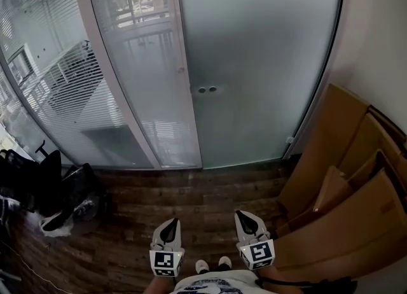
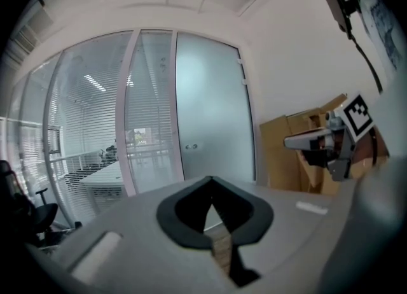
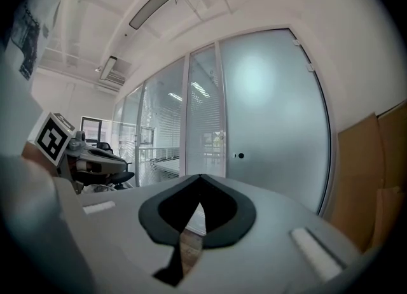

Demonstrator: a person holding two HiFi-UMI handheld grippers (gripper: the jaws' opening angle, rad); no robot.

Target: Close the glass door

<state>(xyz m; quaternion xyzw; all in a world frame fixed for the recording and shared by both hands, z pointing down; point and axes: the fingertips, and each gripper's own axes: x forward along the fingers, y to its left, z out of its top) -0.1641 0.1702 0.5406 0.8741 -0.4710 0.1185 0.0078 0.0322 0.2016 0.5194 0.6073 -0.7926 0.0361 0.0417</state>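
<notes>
One frosted glass door (image 1: 261,63) straight ahead filling its frame, wood floor (image 1: 191,200), cardboard boxes (image 1: 346,178) leaning at right, black office chair (image 1: 48,181) at left, left claw (image 1: 172,223) and right claw (image 1: 245,215) both pinched together, empty, well apart from door

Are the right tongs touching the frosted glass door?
Apart. The head view shows dark wooden floor between the right tongs and the frosted glass door.
</notes>
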